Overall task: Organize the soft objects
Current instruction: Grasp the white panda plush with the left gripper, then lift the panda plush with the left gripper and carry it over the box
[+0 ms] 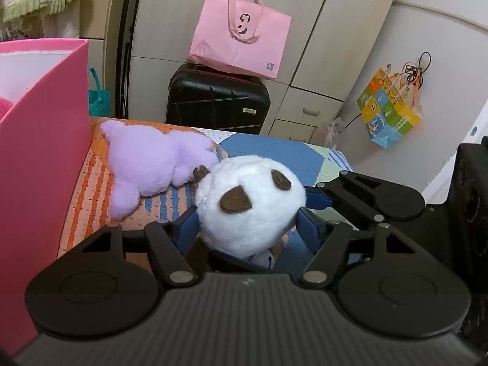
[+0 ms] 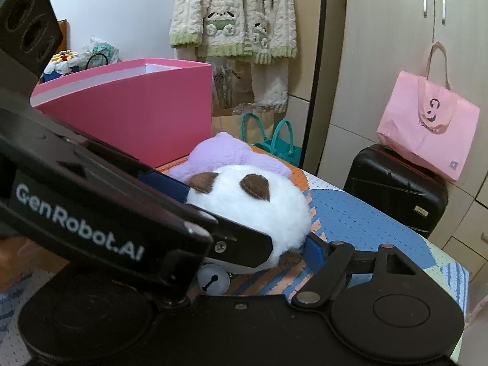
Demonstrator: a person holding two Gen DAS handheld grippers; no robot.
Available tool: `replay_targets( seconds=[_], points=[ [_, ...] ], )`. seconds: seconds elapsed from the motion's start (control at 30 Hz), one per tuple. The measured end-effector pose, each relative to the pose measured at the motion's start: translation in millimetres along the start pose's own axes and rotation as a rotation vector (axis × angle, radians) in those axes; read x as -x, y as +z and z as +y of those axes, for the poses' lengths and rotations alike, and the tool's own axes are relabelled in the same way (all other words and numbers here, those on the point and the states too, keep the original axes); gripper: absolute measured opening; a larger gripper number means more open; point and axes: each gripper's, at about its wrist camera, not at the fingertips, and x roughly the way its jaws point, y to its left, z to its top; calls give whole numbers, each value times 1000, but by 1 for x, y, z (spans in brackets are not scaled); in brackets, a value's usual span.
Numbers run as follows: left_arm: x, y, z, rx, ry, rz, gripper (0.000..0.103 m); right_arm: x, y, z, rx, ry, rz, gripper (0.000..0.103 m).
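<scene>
A white plush head with brown felt patches (image 1: 250, 204) sits between the blue pads of my left gripper (image 1: 248, 213), which is shut on it. In the right wrist view the same white plush (image 2: 256, 210) lies between my right gripper's fingers; the left gripper's body crosses in front and hides the right gripper's left finger. One blue pad (image 2: 315, 248) touches the plush, so the right gripper (image 2: 250, 238) also grips it. A small white bell (image 2: 212, 280) hangs under the plush. A purple plush (image 1: 146, 164) lies behind it on the bed. A pink box (image 1: 39, 164) stands at the left.
The bed has a striped orange and blue cover (image 2: 360, 216). A black suitcase (image 1: 218, 100) with a pink bag (image 1: 241, 39) on it stands beyond the bed, by white cabinets. Teal bags (image 2: 274, 140) and a hanging cream robe (image 2: 235, 27) are behind the box.
</scene>
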Motion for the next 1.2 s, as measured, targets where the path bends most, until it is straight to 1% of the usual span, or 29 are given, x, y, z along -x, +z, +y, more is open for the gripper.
replay_targets(
  seconds=[0.13,0.23,0.3,0.37,0.43,0.8,0.97,1.2],
  points=[
    [9,-4,-4,-10,-12,12,67,9,-2,4,-18,-8,2,82],
    [16,-8,-5,1,-27,29,67,17,-3,6,-46,0,5,82],
    [21,-11,-5,19,-50,45,67,24,-4,7,-71,0,2,82],
    [26,-14,-4,40,-82,64,67,32,-5,12,-79,-25,-14,80],
    [33,-18,-7,30,-89,60,66,39,-6,19,-80,-47,-22,80],
    [69,-32,-23,-20,-114,86,66,74,-16,46,-152,-86,-42,79],
    [86,-37,-25,-8,-132,125,66,89,-16,62,-193,-90,-12,79],
    [112,-47,-19,44,-205,161,65,111,-13,85,-205,-109,52,79]
  ],
)
